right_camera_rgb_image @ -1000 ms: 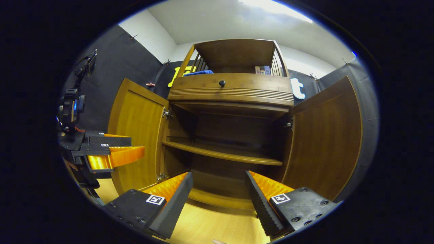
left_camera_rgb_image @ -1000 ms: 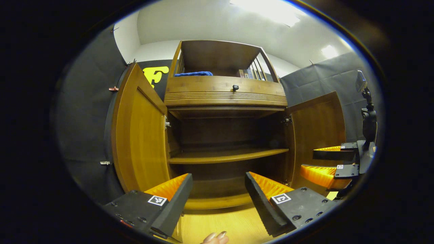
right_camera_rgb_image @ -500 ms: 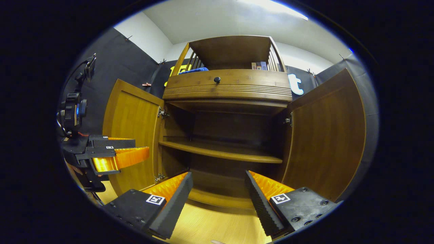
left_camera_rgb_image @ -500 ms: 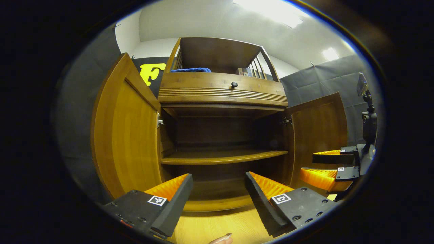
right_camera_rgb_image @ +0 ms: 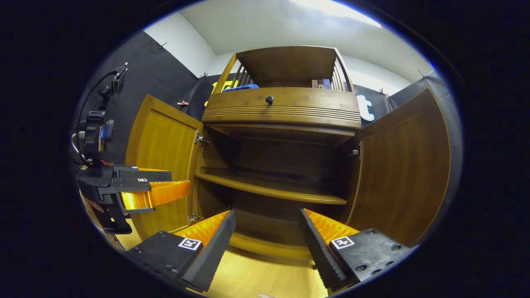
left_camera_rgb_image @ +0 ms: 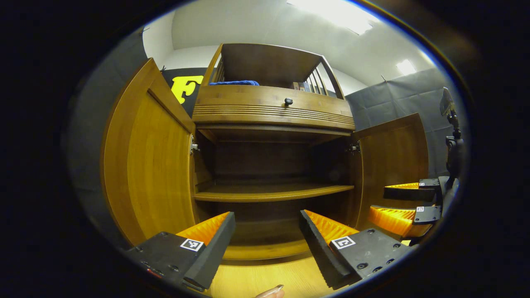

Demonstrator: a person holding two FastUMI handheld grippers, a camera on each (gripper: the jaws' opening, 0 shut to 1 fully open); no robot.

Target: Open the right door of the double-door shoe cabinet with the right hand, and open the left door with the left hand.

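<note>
the shoe cabinet (left_camera_rgb_image: 273,120) stands with both doors swung wide. in the left gripper view the left door (left_camera_rgb_image: 153,165) angles outward from the cabinet's left edge and the right door (left_camera_rgb_image: 393,161) from its right edge; between them the dark inside shows, with a single shelf (left_camera_rgb_image: 273,192) across the middle. above the door opening runs a drawer front with a small dark knob (left_camera_rgb_image: 288,101), and on top of the cabinet lies a blue cloth (left_camera_rgb_image: 234,82) inside a railed section. the left gripper (left_camera_rgb_image: 267,238) sits in front of the cabinet's base with its fingers spread apart and nothing between them. the right gripper (right_camera_rgb_image: 267,238) is likewise in front of the base, fingers spread and holding nothing; from the left gripper view it appears just in front of the right door. a fingertip (left_camera_rgb_image: 271,291) shows below the cabinet, over the wooden floor (left_camera_rgb_image: 265,279).
</note>
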